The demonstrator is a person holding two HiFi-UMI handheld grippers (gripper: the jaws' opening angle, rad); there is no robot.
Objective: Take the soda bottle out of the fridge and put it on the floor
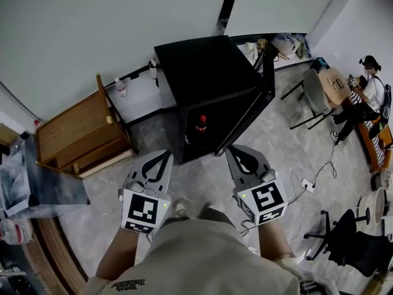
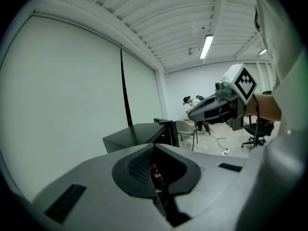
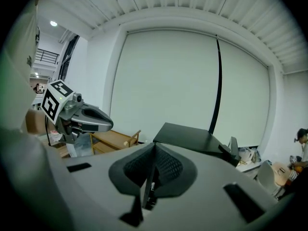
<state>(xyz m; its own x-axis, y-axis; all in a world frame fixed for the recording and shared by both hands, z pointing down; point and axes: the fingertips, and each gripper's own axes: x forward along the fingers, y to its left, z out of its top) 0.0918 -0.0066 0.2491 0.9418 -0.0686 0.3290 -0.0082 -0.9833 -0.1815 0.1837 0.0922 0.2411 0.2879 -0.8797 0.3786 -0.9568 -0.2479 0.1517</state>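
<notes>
Soda bottle [image 1: 201,123] stands upright inside the black fridge [image 1: 209,78], on a shelf near the front of the open compartment. Its long axis runs vertical, with the red cap at the top and dark drink below. The fridge door [image 1: 268,72] hangs open on the right side.

I hold both grippers out in front of me, short of the fridge and apart from the bottle. My left gripper [image 1: 164,155] has its jaws brought together with nothing pinched in them; through the gap behind its tips I see the bottle well ahead. My right gripper [image 1: 236,150] is closed too and empty, pointing at the fridge from the other side.

Left of the fridge a low wooden shelf [image 1: 80,137] sits against the wall. On the pale floor [image 1: 295,158] to the right are a chair [image 1: 313,94] and a seated person [image 1: 368,94].
</notes>
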